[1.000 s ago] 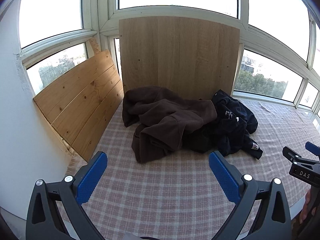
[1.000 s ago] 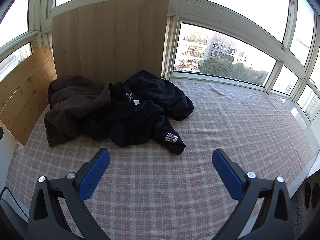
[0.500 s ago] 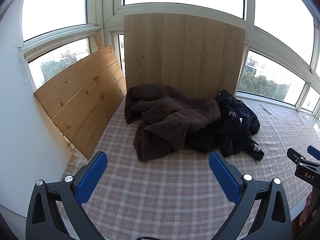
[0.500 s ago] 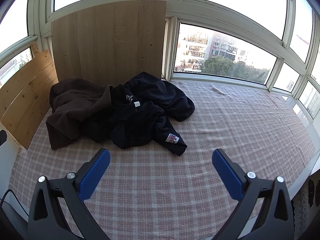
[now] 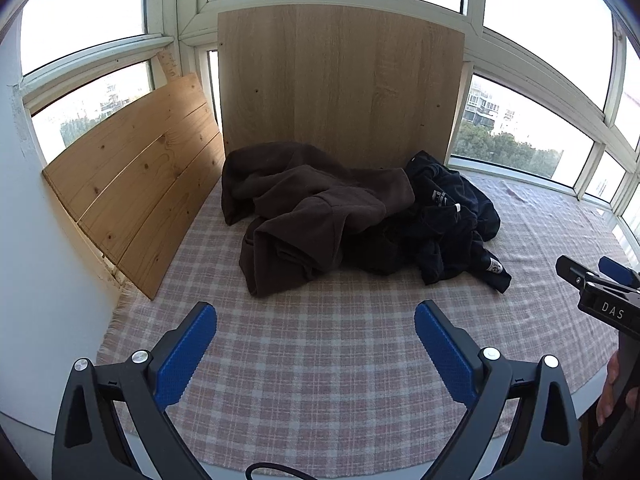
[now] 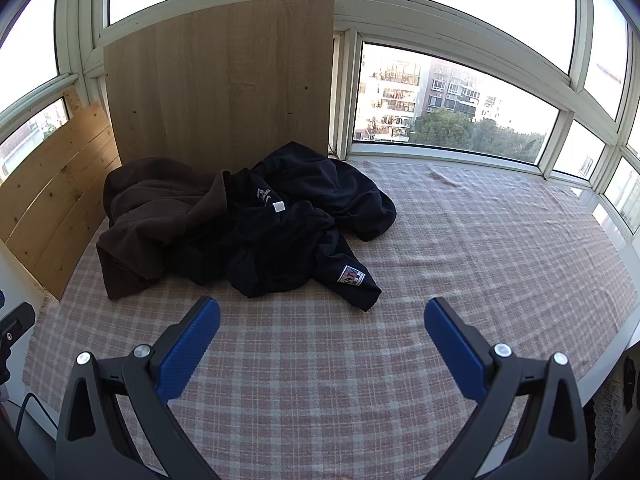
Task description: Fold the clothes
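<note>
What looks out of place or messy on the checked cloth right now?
The brown fleece garment and the black garment lie crumpled in one tangled heap, overlapping, against the upright light wooden board. A slatted pine panel leans askew on the window. Nothing looks torn or spilled.

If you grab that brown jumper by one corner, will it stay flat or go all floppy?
Probably floppy: the brown jumper already lies crumpled in soft folds, so the rest would likely dangle. It looks thick and fleecy, so maybe a bit heavy for cloth. One edge lies over the black garment, so lifting it might drag that along.
</note>
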A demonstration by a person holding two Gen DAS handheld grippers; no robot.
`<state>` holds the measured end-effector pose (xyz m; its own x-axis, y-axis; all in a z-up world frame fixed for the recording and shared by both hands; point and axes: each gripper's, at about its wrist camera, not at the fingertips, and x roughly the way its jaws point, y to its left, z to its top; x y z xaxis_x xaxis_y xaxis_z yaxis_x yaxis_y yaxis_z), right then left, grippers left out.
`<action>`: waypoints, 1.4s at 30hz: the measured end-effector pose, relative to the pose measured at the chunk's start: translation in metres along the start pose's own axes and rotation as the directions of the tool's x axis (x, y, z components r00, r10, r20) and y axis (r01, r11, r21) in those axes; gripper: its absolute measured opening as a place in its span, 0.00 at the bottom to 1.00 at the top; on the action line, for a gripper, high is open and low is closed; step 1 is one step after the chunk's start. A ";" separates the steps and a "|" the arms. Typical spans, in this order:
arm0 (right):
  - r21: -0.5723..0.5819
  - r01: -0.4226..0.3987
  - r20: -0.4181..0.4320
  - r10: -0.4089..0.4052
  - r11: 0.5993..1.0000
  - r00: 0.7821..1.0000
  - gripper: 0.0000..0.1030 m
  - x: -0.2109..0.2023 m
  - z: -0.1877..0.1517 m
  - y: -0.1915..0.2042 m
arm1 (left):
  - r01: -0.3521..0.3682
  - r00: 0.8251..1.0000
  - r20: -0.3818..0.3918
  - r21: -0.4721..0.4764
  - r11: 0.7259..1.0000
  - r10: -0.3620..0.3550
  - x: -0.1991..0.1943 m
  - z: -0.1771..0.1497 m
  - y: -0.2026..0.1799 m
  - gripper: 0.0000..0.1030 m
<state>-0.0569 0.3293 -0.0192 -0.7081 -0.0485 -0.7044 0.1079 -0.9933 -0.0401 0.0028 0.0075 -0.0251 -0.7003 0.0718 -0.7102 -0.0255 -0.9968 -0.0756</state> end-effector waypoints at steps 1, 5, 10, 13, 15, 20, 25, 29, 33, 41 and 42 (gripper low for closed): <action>0.002 -0.003 0.000 0.003 1.000 1.000 1.00 0.000 0.000 0.000 | 0.012 1.000 0.005 -0.004 1.000 -0.012 -0.001 0.001 0.001 0.96; 0.012 -0.015 0.007 0.015 1.000 1.000 1.00 0.000 0.000 -0.002 | 0.057 0.998 0.030 -0.055 0.997 -0.055 -0.002 0.001 0.009 0.96; 0.026 -0.031 0.019 0.031 0.999 0.999 1.00 0.000 -0.001 -0.004 | 0.076 0.996 0.047 -0.141 0.987 -0.070 0.001 -0.003 0.020 0.96; 0.029 -0.037 0.026 0.036 0.999 0.999 1.00 0.000 -0.001 -0.004 | 0.009 0.999 0.049 -0.093 0.996 -0.004 0.003 -0.003 0.016 0.96; 0.020 -0.034 0.026 0.033 0.999 0.999 1.00 -0.001 -0.001 -0.001 | -0.017 0.998 0.056 -0.071 0.997 0.021 0.002 -0.003 0.015 0.96; 0.020 -0.045 0.019 0.045 0.999 0.999 1.00 0.000 -0.002 -0.001 | -0.012 0.999 0.047 -0.067 0.998 0.015 0.002 -0.001 0.016 0.96; 0.032 -0.055 0.018 0.054 0.998 0.998 1.00 -0.001 -0.003 -0.004 | -0.045 0.999 0.026 -0.069 0.997 0.047 0.003 0.001 0.016 0.96; 0.041 -0.060 0.022 0.060 0.997 0.998 1.00 -0.002 -0.003 -0.006 | -0.074 0.997 0.007 -0.073 0.995 0.074 0.007 0.001 0.019 0.95; 0.044 -0.065 0.023 0.064 0.997 0.998 1.00 -0.002 -0.003 -0.006 | -0.065 0.998 0.009 -0.074 0.995 0.066 0.005 0.001 0.020 0.92; 0.056 -0.086 -0.002 0.086 0.995 0.996 1.00 0.005 -0.005 -0.008 | -0.076 0.997 0.021 -0.059 0.995 0.078 0.003 0.002 0.017 0.92; 0.056 -0.087 -0.005 0.088 0.995 0.996 1.00 0.006 -0.006 -0.008 | -0.077 0.997 0.023 -0.057 0.995 0.079 0.003 0.002 0.017 0.92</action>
<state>-0.0578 0.3379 -0.0269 -0.6925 -0.1348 -0.7087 0.1298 -0.9896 0.0614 -0.0011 -0.0095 -0.0266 -0.7162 -0.0079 -0.6978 0.0698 -0.9957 -0.0603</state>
